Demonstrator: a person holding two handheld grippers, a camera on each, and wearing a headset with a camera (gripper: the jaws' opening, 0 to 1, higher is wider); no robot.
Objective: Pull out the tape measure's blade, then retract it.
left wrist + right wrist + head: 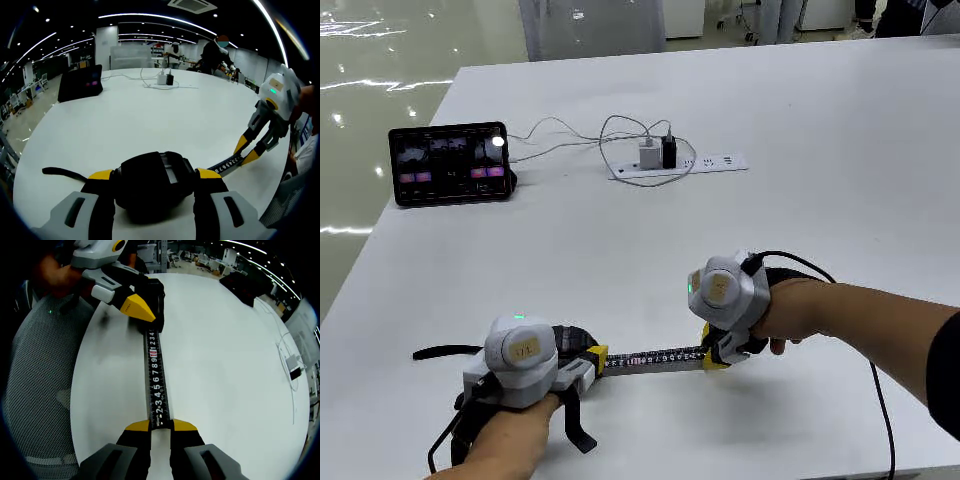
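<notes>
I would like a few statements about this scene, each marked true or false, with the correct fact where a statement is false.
1. The left gripper grips the case. True.
2. The blade is fully inside the case. False: it stretches out to the right gripper, which pinches its end.
3. The tablet lies beside the right gripper. False: it is far back, near the left edge of the table.
4. Chargers sit in the power strip. True.
</notes>
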